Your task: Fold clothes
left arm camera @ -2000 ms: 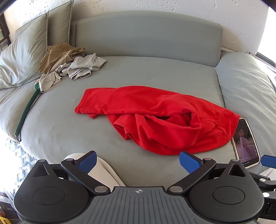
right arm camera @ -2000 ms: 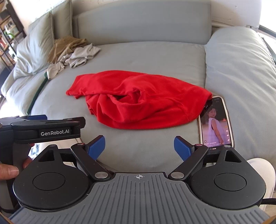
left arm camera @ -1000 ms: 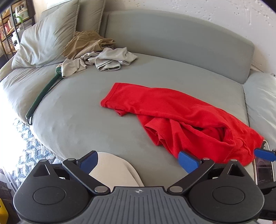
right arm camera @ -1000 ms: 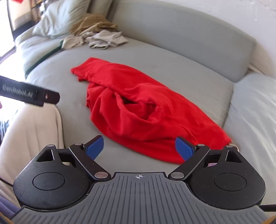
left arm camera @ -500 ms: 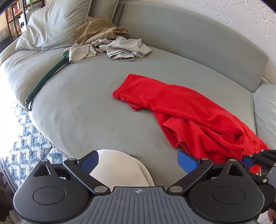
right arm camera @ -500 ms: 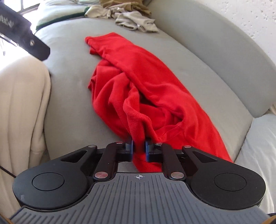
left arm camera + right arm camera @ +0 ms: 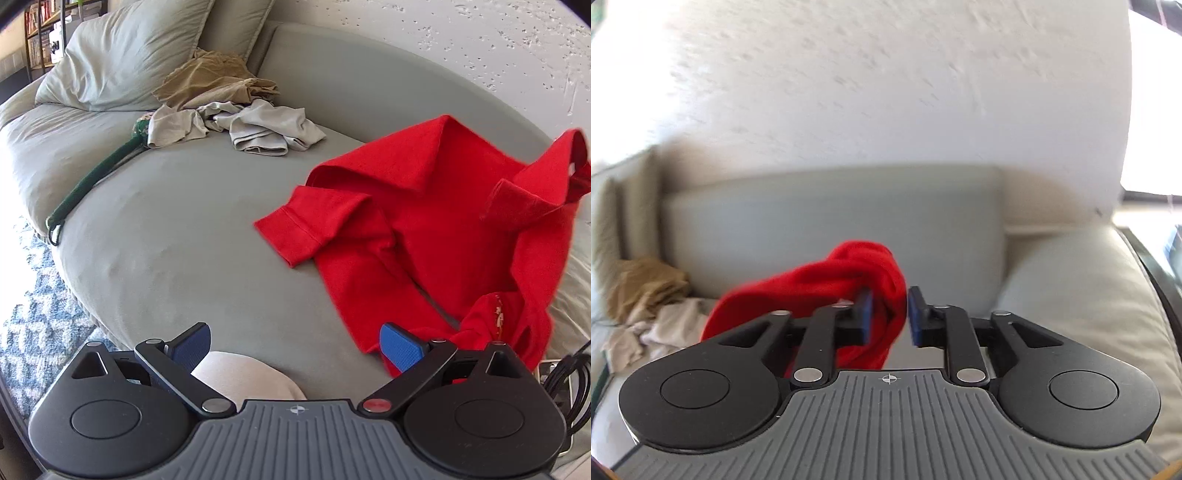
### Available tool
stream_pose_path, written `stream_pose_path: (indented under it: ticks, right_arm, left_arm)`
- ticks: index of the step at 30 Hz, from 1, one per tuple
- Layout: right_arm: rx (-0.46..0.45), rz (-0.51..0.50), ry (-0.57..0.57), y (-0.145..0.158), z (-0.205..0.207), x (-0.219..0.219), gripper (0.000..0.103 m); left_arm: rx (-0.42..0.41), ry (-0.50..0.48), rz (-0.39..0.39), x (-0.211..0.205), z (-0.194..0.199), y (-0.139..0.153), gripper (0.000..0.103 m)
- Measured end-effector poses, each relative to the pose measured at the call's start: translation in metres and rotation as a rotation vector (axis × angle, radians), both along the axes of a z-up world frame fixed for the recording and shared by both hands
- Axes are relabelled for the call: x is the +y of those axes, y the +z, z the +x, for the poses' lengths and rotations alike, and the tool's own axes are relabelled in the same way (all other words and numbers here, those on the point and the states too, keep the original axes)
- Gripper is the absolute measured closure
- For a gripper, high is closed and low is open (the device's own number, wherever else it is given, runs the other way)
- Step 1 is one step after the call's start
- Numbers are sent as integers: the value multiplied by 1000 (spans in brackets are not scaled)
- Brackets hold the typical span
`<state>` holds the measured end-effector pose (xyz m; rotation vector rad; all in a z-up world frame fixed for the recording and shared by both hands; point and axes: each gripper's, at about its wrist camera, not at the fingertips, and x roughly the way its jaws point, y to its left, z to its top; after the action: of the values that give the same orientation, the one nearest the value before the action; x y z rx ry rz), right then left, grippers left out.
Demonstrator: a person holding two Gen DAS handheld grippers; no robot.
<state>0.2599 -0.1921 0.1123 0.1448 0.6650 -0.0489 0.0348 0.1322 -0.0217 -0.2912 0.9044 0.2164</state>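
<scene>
A red shirt (image 7: pixel 424 221) lies crumpled on the grey bed (image 7: pixel 184 221), one sleeve spread to the left. Its right edge hangs lifted in the air at the frame's far right. In the right wrist view a bunched fold of the red shirt (image 7: pixel 849 273) sits between the jaws of my right gripper (image 7: pixel 888 314), high above the bed. These jaws are opening: the cloth rests against the left pad (image 7: pixel 865 314), and a thin gap shows at the right pad. My left gripper (image 7: pixel 295 347) stands open and empty at the bed's near edge, beside the shirt's near hem.
A pile of tan and grey clothes (image 7: pixel 221 107) lies at the back left near a pillow (image 7: pixel 129 55). A green strap (image 7: pixel 96 177) runs down the bed's left side. A person's knee (image 7: pixel 240 373) is under my left gripper. A patterned rug (image 7: pixel 33 314) covers the floor.
My right gripper shut on a fold of the red shirt, swung up and right with it, and its jaws have parted. The shirt's right side rose. The left gripper stayed open and barely moved.
</scene>
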Motion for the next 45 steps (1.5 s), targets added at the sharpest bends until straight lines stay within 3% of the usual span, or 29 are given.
stream_pose_path:
  ticks: [1, 2, 8, 11, 12, 14, 16, 20, 25, 29, 33, 41, 42, 45]
  right_arm:
    - [57, 34, -6, -11, -4, -11, 31]
    - [109, 66, -10, -21, -9, -22, 27]
    - [270, 213, 111, -79, -93, -41, 26]
    - [317, 298, 180, -103, -134, -43, 26]
    - [327, 321, 195, -110, -147, -43, 26]
    - [327, 349, 184, -118, -173, -46, 26]
    - [319, 383, 178, -124, -191, -46, 26]
    - [305, 448, 186, -129, -217, -54, 26]
    - [281, 470, 180, -125, -230, -65, 26]
    - [272, 477, 186, -124, -233, -67, 26]
    - [254, 482, 186, -120, -235, -69, 26]
    - [203, 502, 139, -109, -242, -85, 26]
    - [198, 499, 133, -108, -243, -86, 26]
    - [180, 485, 105, -102, -249, -93, 26]
  left_arm:
    - [17, -12, -24, -4, 2, -4, 5]
    - [39, -25, -51, -9, 3, -9, 5]
    - [146, -124, -165, -55, 6, -37, 13]
    - [202, -137, -223, -72, 13, -52, 33]
    - [228, -126, -269, -74, 15, -60, 48]
    - [256, -84, -392, -76, 18, -73, 58]
    - [229, -32, -538, -77, 19, -84, 69]
    - [185, 70, -795, -80, 21, -104, 68]
    - [172, 160, -905, -90, 18, -118, 66]
    - [157, 174, -915, -94, 26, -125, 58]
    - [149, 197, -909, -94, 33, -127, 61]
    - [117, 129, -805, -108, 58, -128, 61]
    - [127, 131, -802, -107, 59, -129, 65]
    - [165, 118, -786, -101, 59, -130, 93]
